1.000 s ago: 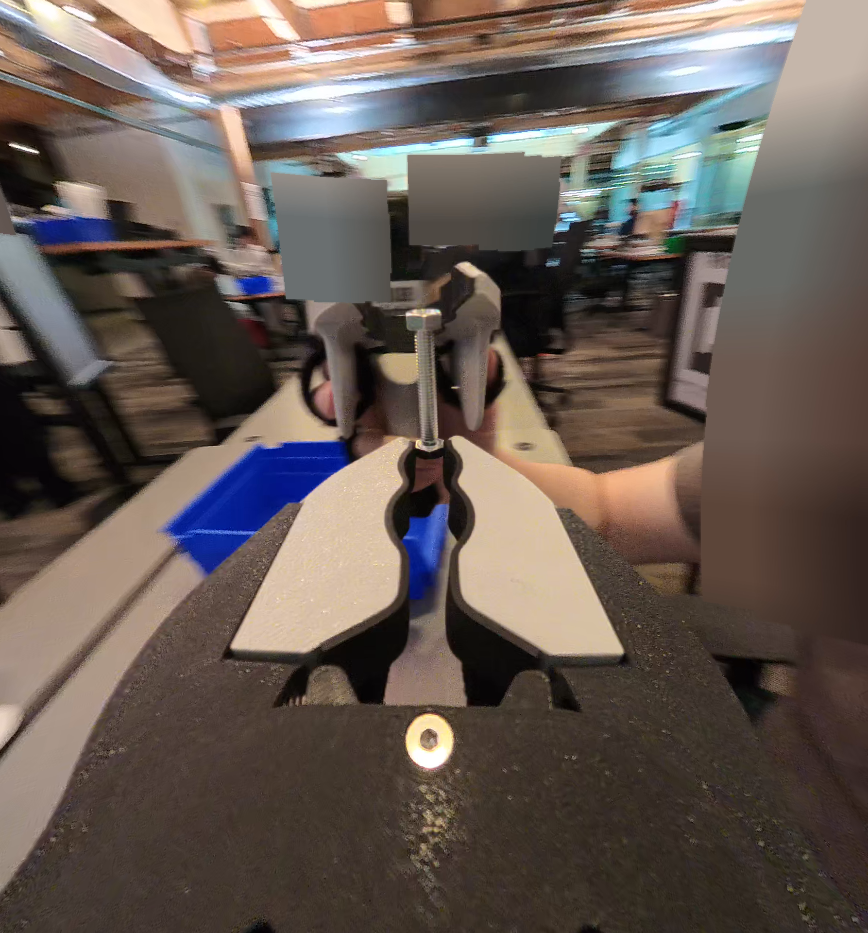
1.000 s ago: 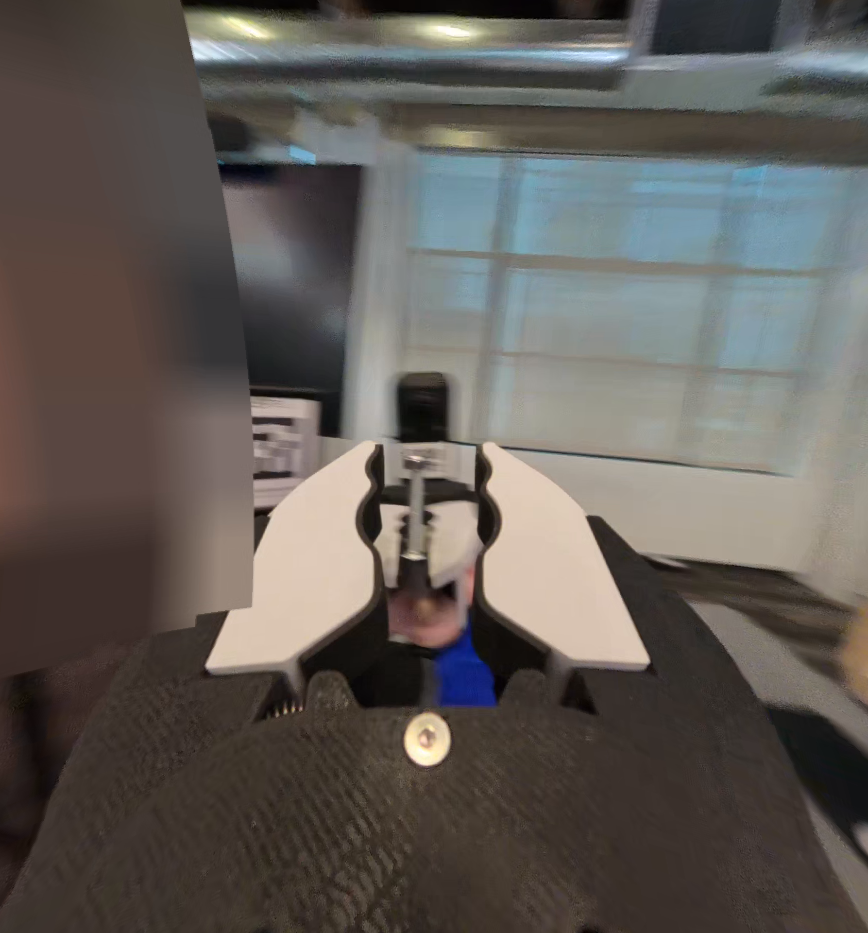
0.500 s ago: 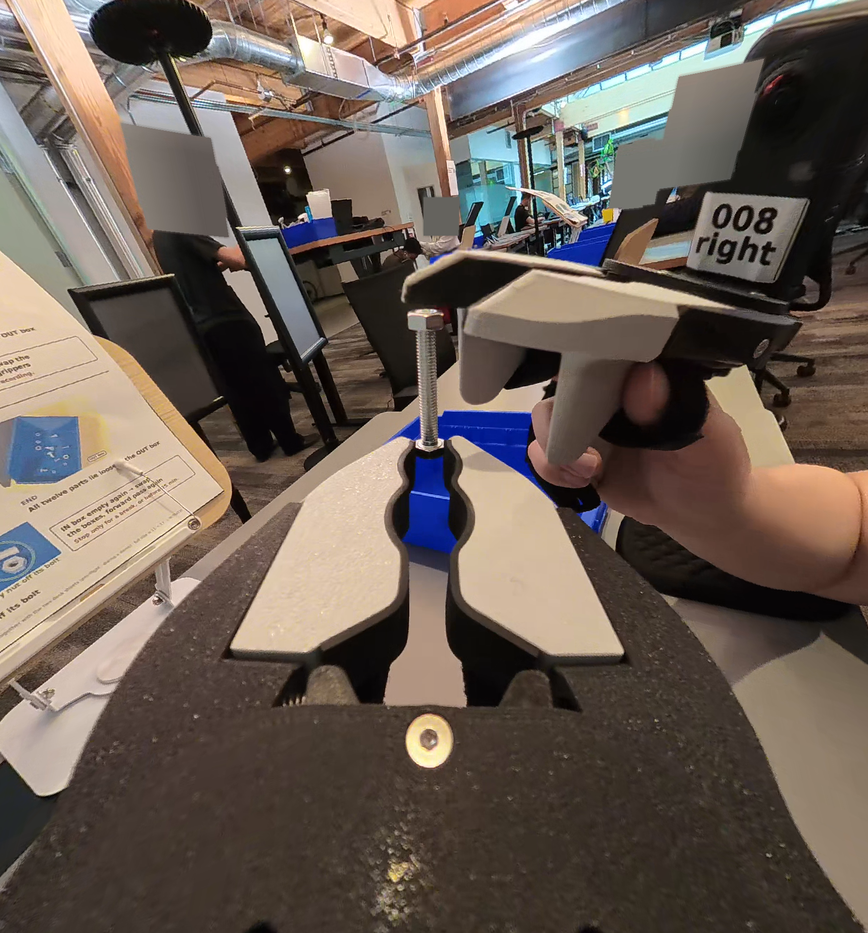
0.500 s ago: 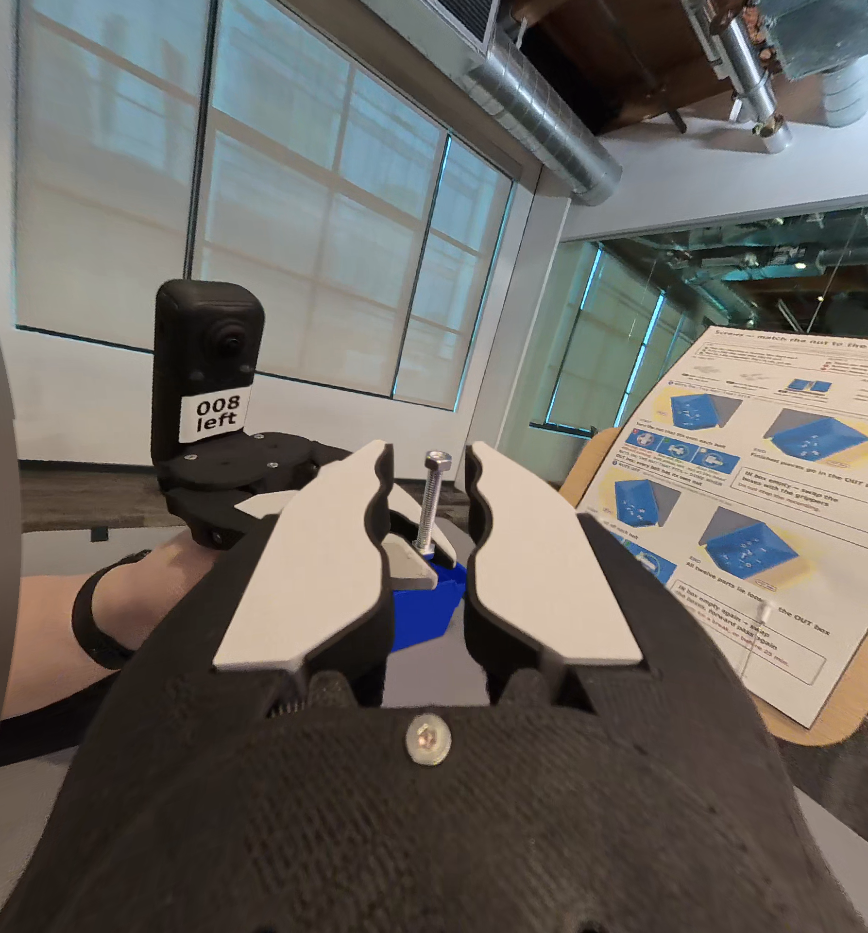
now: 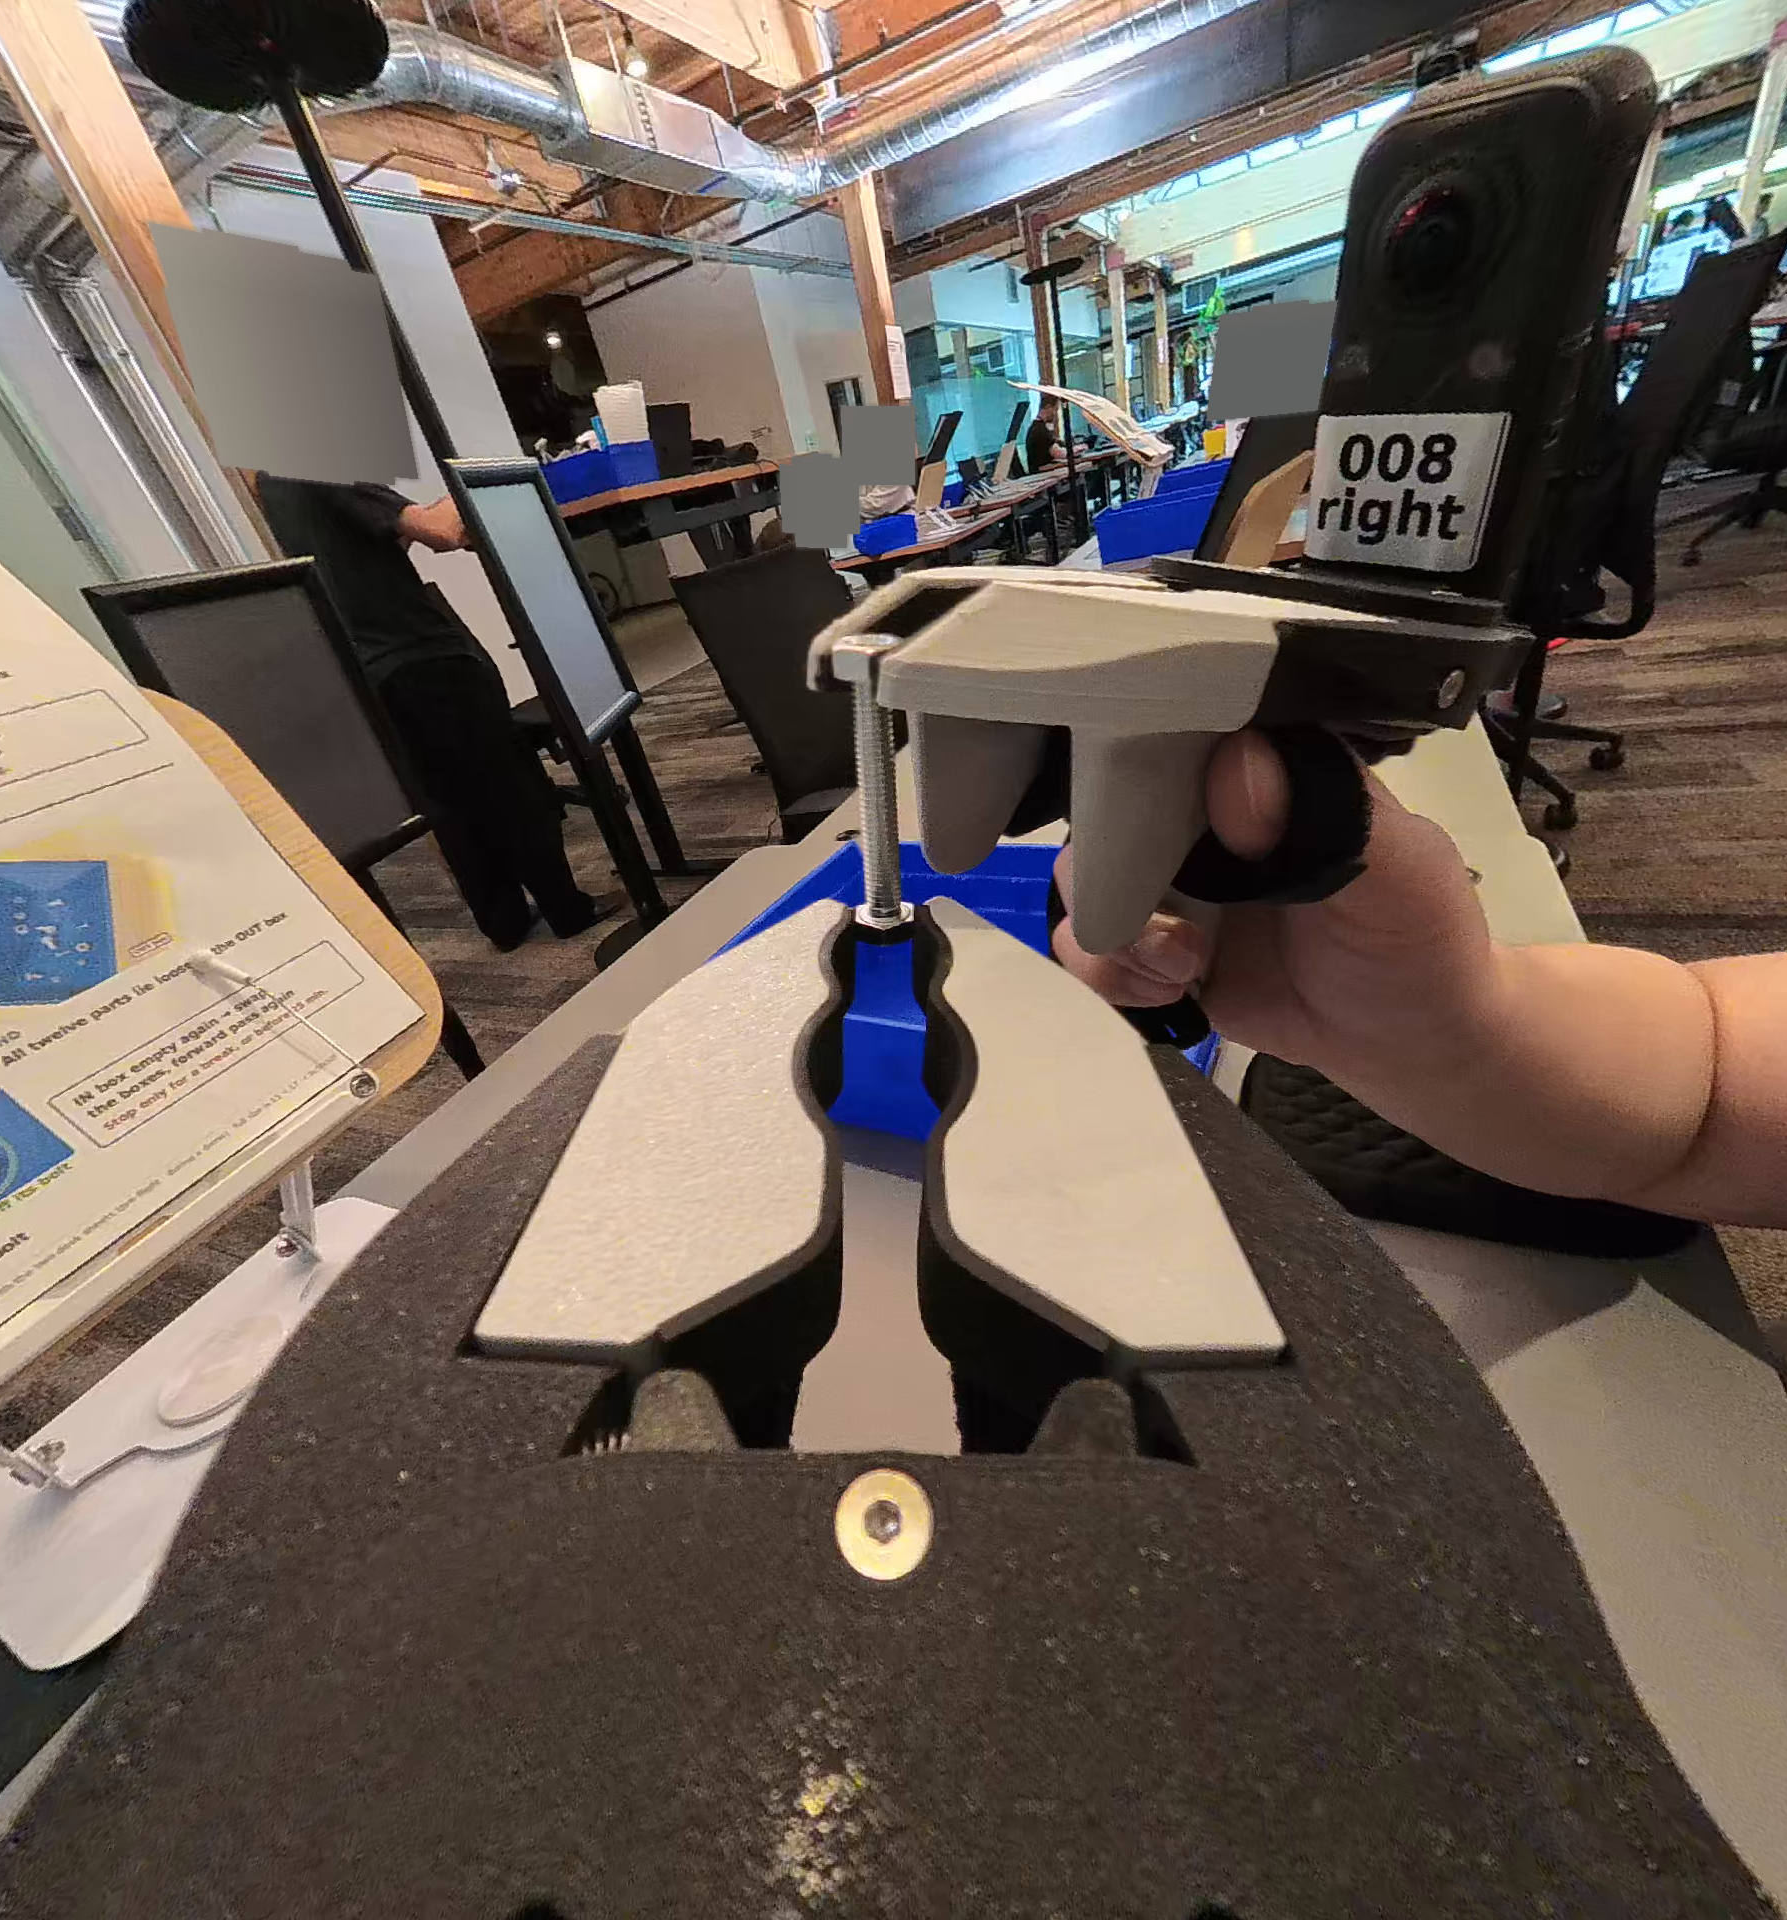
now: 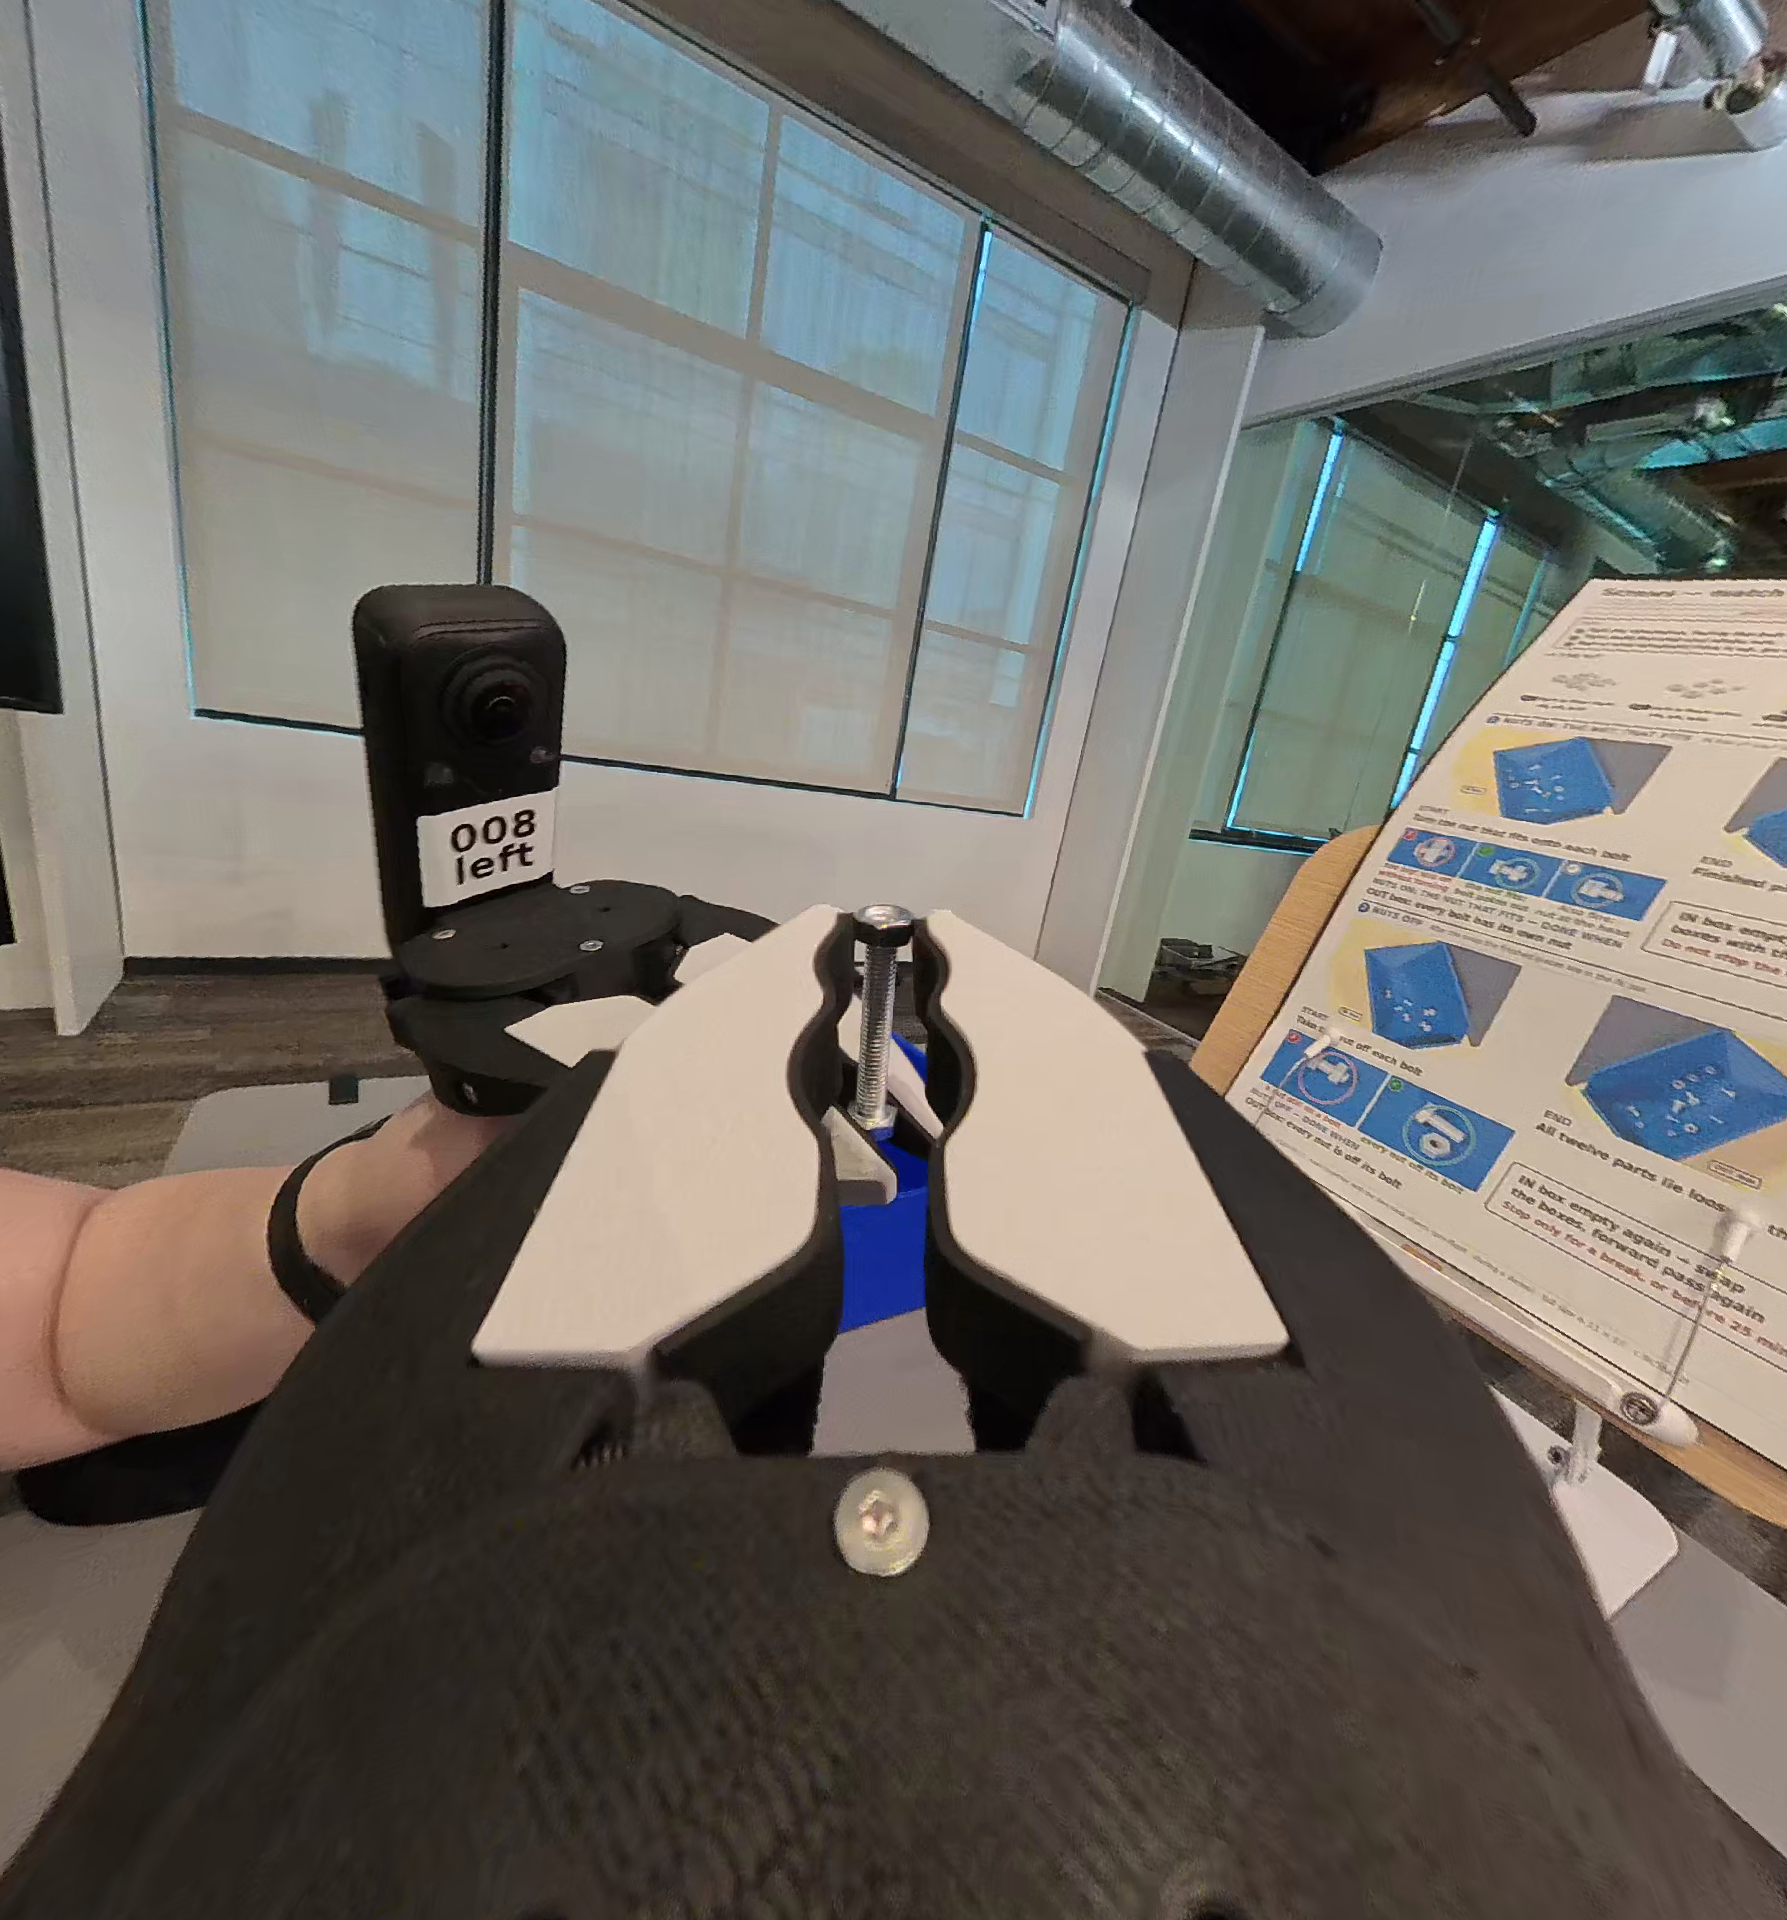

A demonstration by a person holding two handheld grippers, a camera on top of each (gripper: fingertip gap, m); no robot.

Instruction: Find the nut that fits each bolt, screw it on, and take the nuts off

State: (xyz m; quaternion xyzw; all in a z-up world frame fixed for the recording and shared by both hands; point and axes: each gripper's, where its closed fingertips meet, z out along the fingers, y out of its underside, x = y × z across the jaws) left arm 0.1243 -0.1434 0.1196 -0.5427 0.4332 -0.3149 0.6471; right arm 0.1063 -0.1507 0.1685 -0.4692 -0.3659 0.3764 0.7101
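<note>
The right gripper (image 6: 882,925) has swung back in and now clamps the bolt (image 5: 878,790) by its head, while the left gripper (image 5: 881,914) pinches the nut (image 5: 881,914) at the bottom, above the blue bin (image 5: 884,1081). Another turn looks ready.

Right gripper (image 6: 884,930) now in on the bolt (image 5: 876,790) head — jaws closed around it, no longer beside.

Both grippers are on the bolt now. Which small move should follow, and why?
Probably turn the right gripper about the upright bolt. It closes on the bolt's head, while the left gripper pinches the nut at the thread's lower end, so rotation would move the nut along.
</note>
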